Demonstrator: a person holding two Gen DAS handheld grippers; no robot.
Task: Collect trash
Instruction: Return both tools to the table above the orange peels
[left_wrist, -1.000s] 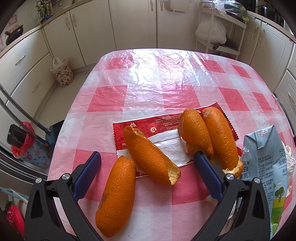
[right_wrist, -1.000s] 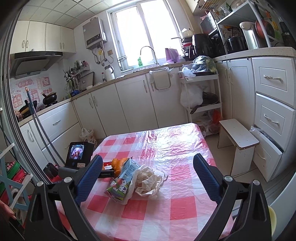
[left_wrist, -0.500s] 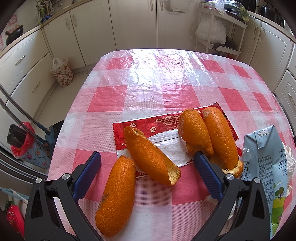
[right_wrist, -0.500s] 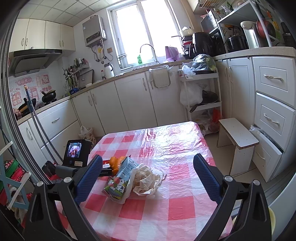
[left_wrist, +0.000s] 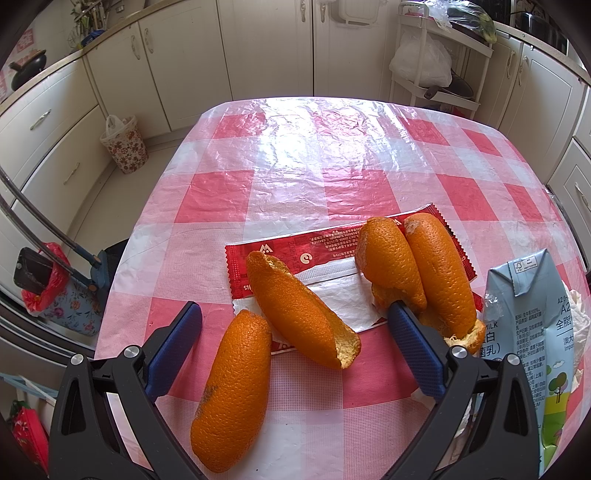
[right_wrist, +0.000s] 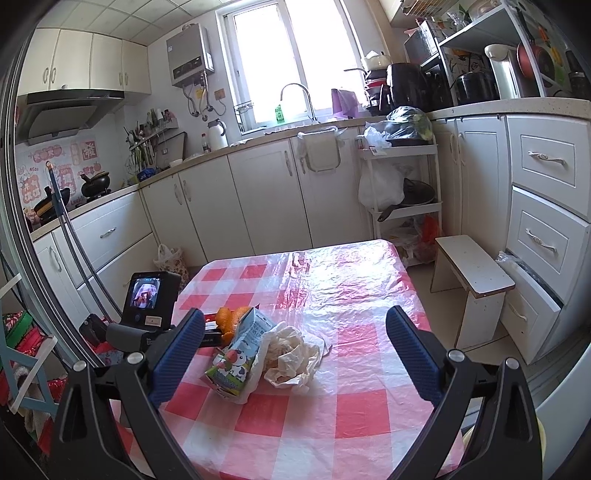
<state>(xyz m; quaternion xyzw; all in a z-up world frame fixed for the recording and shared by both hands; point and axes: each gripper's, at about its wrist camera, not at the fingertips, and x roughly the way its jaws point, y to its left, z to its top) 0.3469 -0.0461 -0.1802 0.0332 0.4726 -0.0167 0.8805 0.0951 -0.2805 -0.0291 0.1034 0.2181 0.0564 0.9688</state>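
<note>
Several orange peels lie on the checked table (left_wrist: 295, 155): one (left_wrist: 236, 387) nearest me, one (left_wrist: 299, 310) across a red wrapper (left_wrist: 332, 243), and two (left_wrist: 413, 266) side by side at the right. My left gripper (left_wrist: 293, 321) hangs open just above them, its right finger by the paired peels. A milk carton (left_wrist: 532, 332) lies at the right edge. In the right wrist view the carton (right_wrist: 240, 350) rests beside crumpled white paper (right_wrist: 291, 354), with my right gripper (right_wrist: 295, 325) open and held above and back from them.
The left gripper's camera body (right_wrist: 147, 302) shows at the table's left edge. A white stool (right_wrist: 472, 273) stands right of the table. A flowered bag (left_wrist: 125, 144) sits on the floor by the cabinets. A white rack (right_wrist: 402, 184) stands at the back.
The right wrist view has shifted a little: the carton and paper sit slightly lower and farther left in the frame. The left gripper and the peels have not moved.
</note>
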